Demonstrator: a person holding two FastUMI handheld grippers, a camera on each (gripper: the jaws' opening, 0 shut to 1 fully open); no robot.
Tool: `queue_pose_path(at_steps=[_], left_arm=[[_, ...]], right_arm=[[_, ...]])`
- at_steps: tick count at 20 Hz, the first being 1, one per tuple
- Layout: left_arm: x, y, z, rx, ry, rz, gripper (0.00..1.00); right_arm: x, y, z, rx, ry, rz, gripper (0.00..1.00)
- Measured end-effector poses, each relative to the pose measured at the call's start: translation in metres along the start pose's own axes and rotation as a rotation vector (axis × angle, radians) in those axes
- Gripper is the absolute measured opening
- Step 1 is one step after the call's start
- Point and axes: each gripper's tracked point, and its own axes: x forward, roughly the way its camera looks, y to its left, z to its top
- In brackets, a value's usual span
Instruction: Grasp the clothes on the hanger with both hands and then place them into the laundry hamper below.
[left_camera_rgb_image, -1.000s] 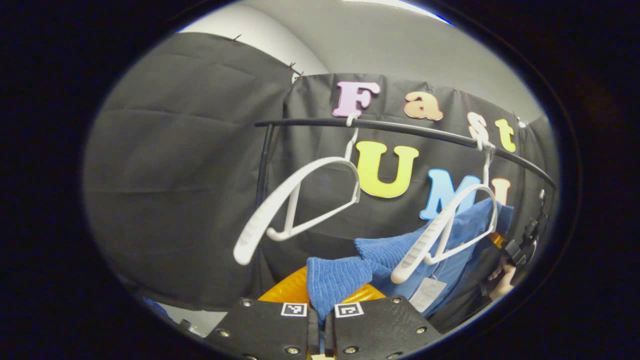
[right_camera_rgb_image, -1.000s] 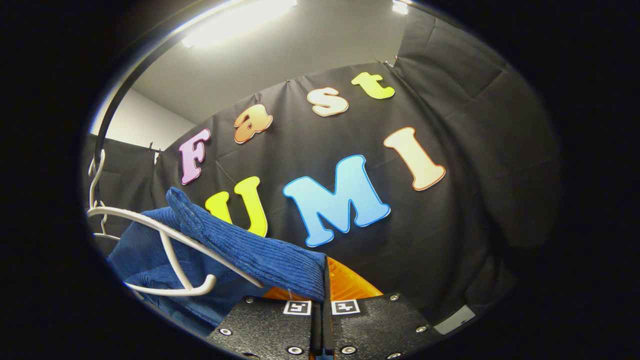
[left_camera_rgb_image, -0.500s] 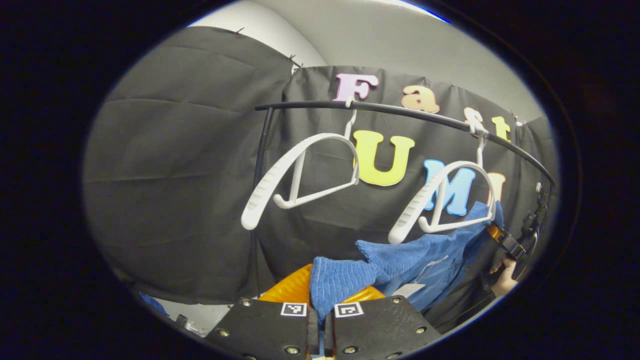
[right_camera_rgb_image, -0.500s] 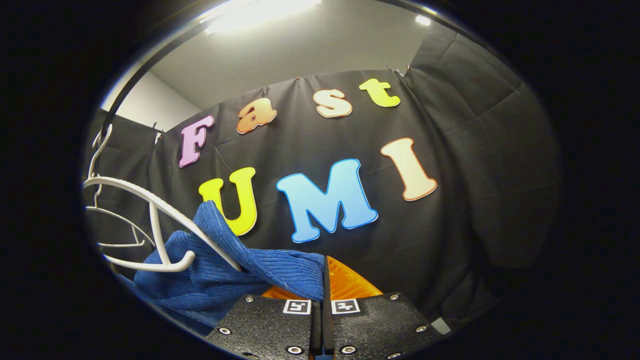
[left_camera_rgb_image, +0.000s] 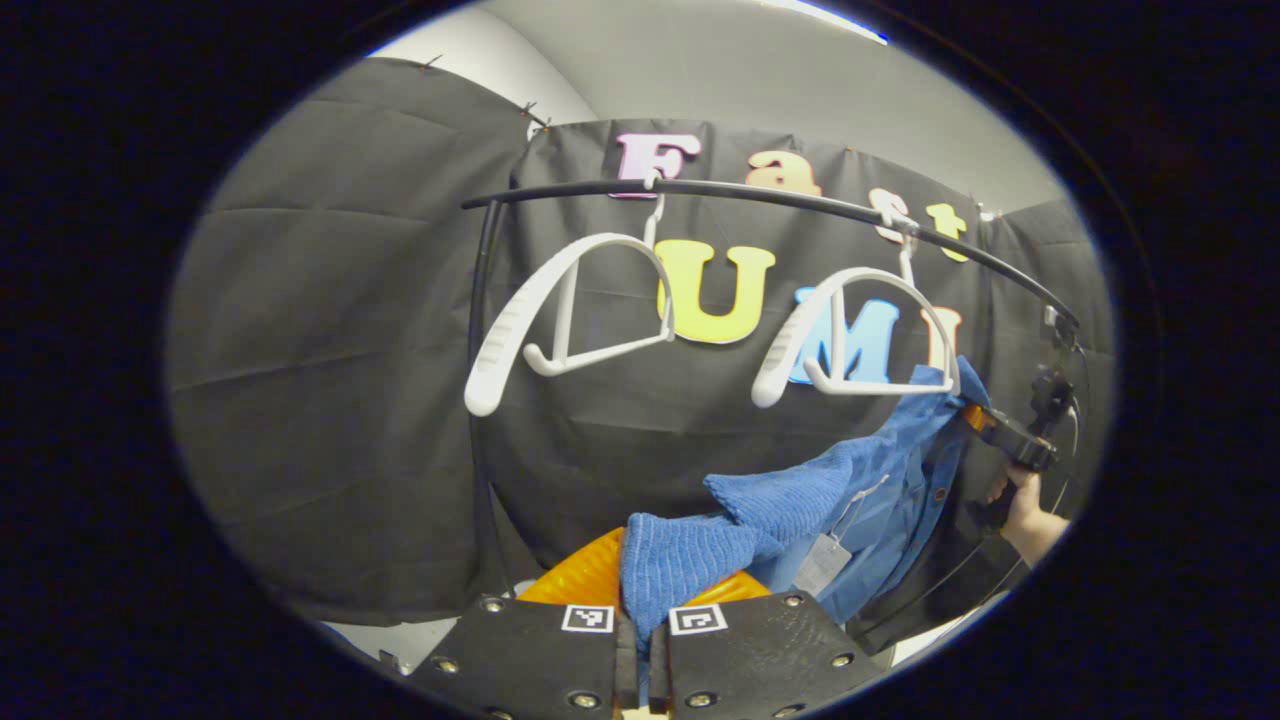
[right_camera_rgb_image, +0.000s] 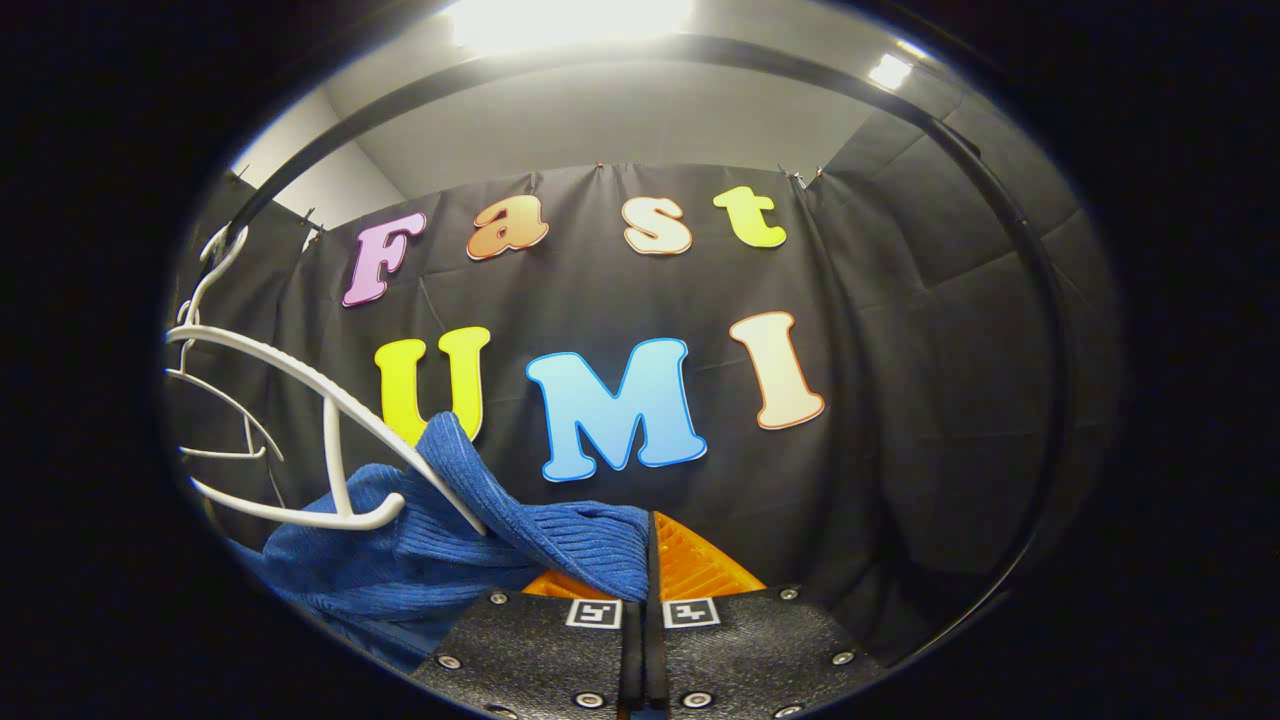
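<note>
A blue ribbed garment (left_camera_rgb_image: 790, 520) stretches between both grippers, below the right of two white hangers (left_camera_rgb_image: 850, 335) on a black rail (left_camera_rgb_image: 760, 198). My left gripper (left_camera_rgb_image: 641, 625) is shut on one end of the cloth. In the right gripper view, my right gripper (right_camera_rgb_image: 646, 610) is shut on the other end of the blue garment (right_camera_rgb_image: 480, 530), which still lies against the arm of the white hanger (right_camera_rgb_image: 330, 400). The left gripper view also has the right gripper (left_camera_rgb_image: 1000, 430) far right, held by a hand (left_camera_rgb_image: 1030, 510). A paper tag (left_camera_rgb_image: 820, 565) dangles from the garment.
A second white hanger (left_camera_rgb_image: 560, 310) hangs bare on the rail's left part. The rail's black upright post (left_camera_rgb_image: 480, 380) stands at the left. Black cloth walls close in behind and on both sides.
Both grippers have moved down with the garment. It has slid off the near arm of the right hanger and now hangs mostly below it; the hanger has swung back level.
</note>
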Motion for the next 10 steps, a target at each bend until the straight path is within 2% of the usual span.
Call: queue_pose_path(at_steps=[5,6,7,10], left_arm=[[-0.010,0.000,-0.016,-0.015,-0.014,-0.134,0.07],[-0.008,0.003,-0.024,-0.030,-0.007,-0.154,0.04],[-0.004,0.008,-0.034,-0.057,0.013,-0.169,0.07],[0.011,0.017,-0.057,-0.159,0.058,-0.213,0.07]], right_arm=[[-0.038,-0.007,0.017,-0.065,0.004,-0.067,0.01],[-0.045,-0.007,0.019,-0.078,0.002,-0.079,0.01],[-0.051,-0.008,0.017,-0.097,0.007,-0.093,0.01],[-0.069,-0.006,0.002,-0.149,0.040,-0.123,0.01]])
